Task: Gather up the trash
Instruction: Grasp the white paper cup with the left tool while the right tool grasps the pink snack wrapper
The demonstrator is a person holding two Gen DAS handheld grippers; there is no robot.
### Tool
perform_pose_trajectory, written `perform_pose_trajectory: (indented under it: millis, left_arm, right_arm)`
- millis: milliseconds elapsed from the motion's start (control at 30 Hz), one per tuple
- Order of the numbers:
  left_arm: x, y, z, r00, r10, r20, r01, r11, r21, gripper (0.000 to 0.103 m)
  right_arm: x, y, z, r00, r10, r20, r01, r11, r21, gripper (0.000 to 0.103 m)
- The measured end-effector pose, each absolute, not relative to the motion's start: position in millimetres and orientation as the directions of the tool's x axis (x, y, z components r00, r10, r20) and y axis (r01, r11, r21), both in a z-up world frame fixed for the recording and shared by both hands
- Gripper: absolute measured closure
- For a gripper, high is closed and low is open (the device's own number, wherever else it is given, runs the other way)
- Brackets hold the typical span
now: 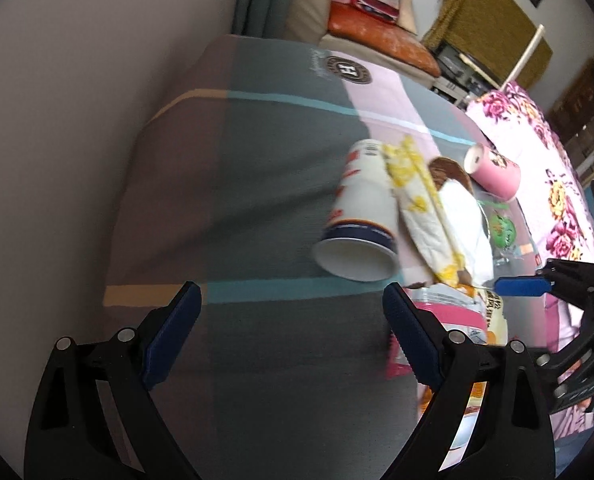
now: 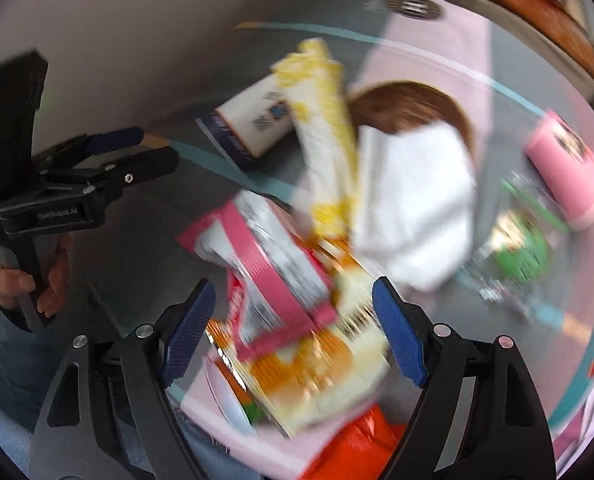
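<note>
Trash lies heaped on a striped bedcover [image 1: 257, 160]. A white paper cup [image 1: 361, 208] lies on its side, and next to it are a yellow-and-white wrapper [image 1: 417, 208], a white napkin [image 1: 463, 224], a brown bowl [image 1: 449, 168], a pink cup [image 1: 493, 170] and a clear bag with green print [image 1: 501, 232]. My left gripper [image 1: 291, 300] is open over bare cover, with the white cup just beyond its right finger. My right gripper [image 2: 295, 308] is open above a pink packet [image 2: 273, 280] and a yellow-orange snack packet [image 2: 321, 364], its pads off both.
A grey wall [image 1: 77, 120] borders the bed on the left. A floral blanket [image 1: 537, 152] lies along the right side, and a sofa with cushions [image 1: 377, 36] stands beyond the far end. An orange bag [image 2: 357, 444] lies at the near edge. A hand [image 2: 29, 284] holds the left gripper.
</note>
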State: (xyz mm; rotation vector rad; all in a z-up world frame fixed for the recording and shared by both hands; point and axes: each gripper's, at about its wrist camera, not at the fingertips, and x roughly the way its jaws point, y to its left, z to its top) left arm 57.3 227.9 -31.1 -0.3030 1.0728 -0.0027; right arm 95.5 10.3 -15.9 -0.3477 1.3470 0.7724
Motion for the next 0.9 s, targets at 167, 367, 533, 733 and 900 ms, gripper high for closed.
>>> perform_pose_trajectory:
  millis: [167,367,533,733,900]
  left_arm:
    - [63,232,-28,0.491,-0.159,-0.856,-0.130,0.959,-0.253,0.011]
    - [93,209,-24,0.490,-0.185,-0.852,-0.044,0.971,-0.236,0.011]
    - [125,186,-40,0.438,-0.188,-0.879,-0.004,0.977,-0.211,0.011]
    - [143,176,-63,0.396,-0.153,-0.905,-0.025,0.984,-0.178,0.038]
    - [131,182,-57,0.430,-0.093,-0.898,-0.097,0.984,-0.148,0.050]
  right_arm:
    - [95,28,-35,-0.012,0.279,-0.960,-0.702,0.681,0.207,0.069]
    - [96,16,-16,0.014,0.328,-0.945,-0.669,0.705,0.235,0.078]
    - [102,-14,12,0.084,0.345,-0.935,-0.618,0.754,0.223,0.078]
    - [115,-51,25,0.148,0.347,-0.926,-0.526,0.821,0.223,0.078]
    - [129,-77,25,0.163,0.365,-0.917,-0.471,0.845,0.253,0.078]
